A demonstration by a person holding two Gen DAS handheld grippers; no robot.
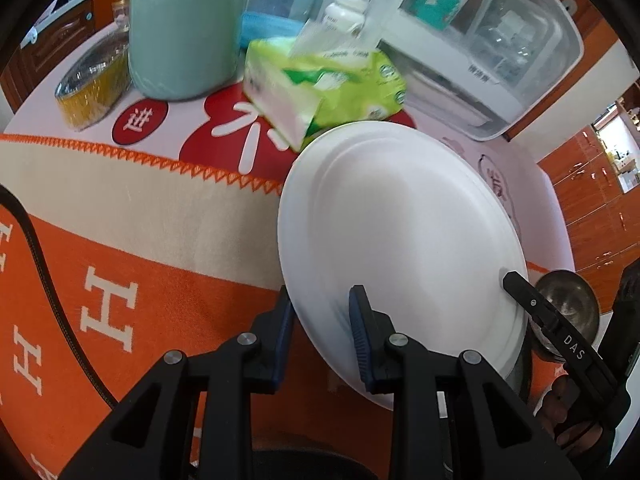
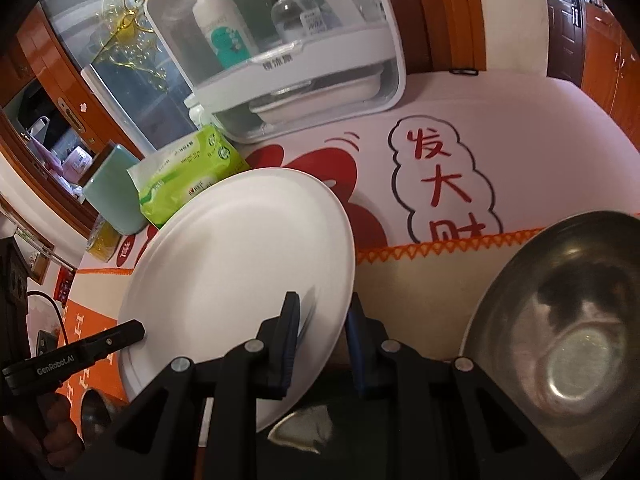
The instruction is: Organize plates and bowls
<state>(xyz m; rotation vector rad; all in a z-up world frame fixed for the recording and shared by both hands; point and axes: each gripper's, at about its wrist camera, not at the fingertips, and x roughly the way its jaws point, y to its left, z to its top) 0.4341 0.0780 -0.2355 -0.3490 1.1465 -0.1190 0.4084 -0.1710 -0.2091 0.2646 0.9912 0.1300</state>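
White plate [image 1: 400, 240] is held tilted above the table [image 1: 532, 184], gripped from both sides. Left gripper [image 1: 320, 320] pinches its near-left rim: one blue pad under the edge, the other on the top face. Right gripper [image 2: 326, 328] does the same on the opposite rim, one pad on the face, one behind the edge. Jaws of both nearly closed, pinching the plate.

Hidden/unclear: plate underside not visible in either view. Plate covers part of the red print on the table cover & the near corner of the green tissue pack [image 1: 324, 84]. In the left wrist view the steel bowl [image 2: 560, 340] is mostly behind the right gripper's finger and the plate rim; in the right wrist view it sits at lower right on the orange-and-cream cloth [image 1: 120, 240], cut off by the frame edge, interior blurry, looks empty w/ only dark reflections. A pale crumpled thing below the plate, between the right gripper's arms, can't be identified. Second dark round shape at lower left of the right view, beside the person's hand, too dim to tell.

Containers: white lidded box w/ clear cover [image 2: 280, 60] at the back of the table holds a white-and-teal bottle [image 2: 222, 28], a clear bottle & a tray on its lower level. Mint-green canister [image 1: 184, 36] stands left of the tissue pack, contents not visible. Small yellow-sided tin w/ clear lid [image 1: 90, 84] is left of that, contents unclear.
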